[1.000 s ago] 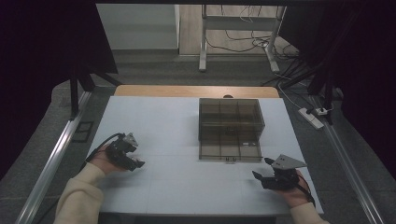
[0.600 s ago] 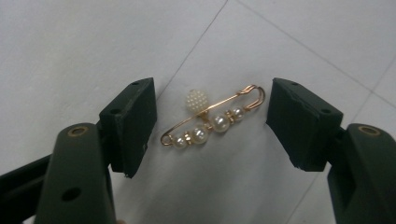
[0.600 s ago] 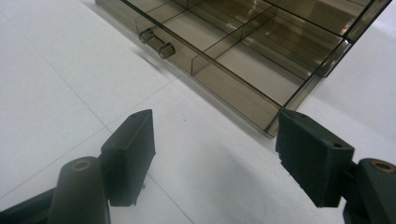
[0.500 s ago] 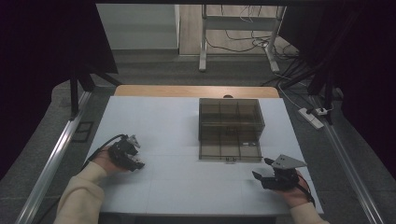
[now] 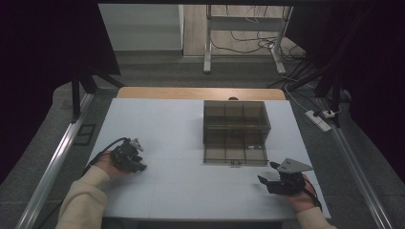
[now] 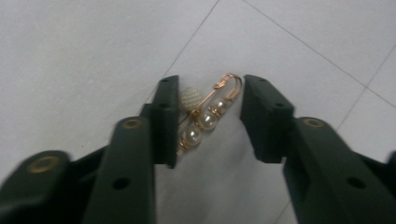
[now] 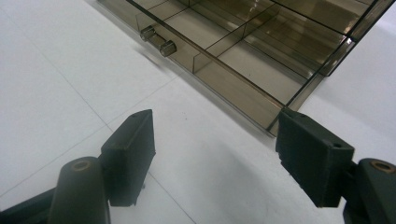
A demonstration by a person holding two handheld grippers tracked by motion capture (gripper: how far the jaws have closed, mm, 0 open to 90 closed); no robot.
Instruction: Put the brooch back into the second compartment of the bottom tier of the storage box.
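The brooch lies between my left gripper jaws, its long axis running diagonally in the left gripper view, the clasp loop pointing away up-right. It is a gold-toned pin with three pearls in a row and a round beaded ball beside them. It rests against the left jaw with a gap to the right one; the jaws have just been closing, not yet clamped. It sits on the white table, left-front area. My right gripper stands wide, empty, near the smoky drawer box. Dark surroundings, grey floor.
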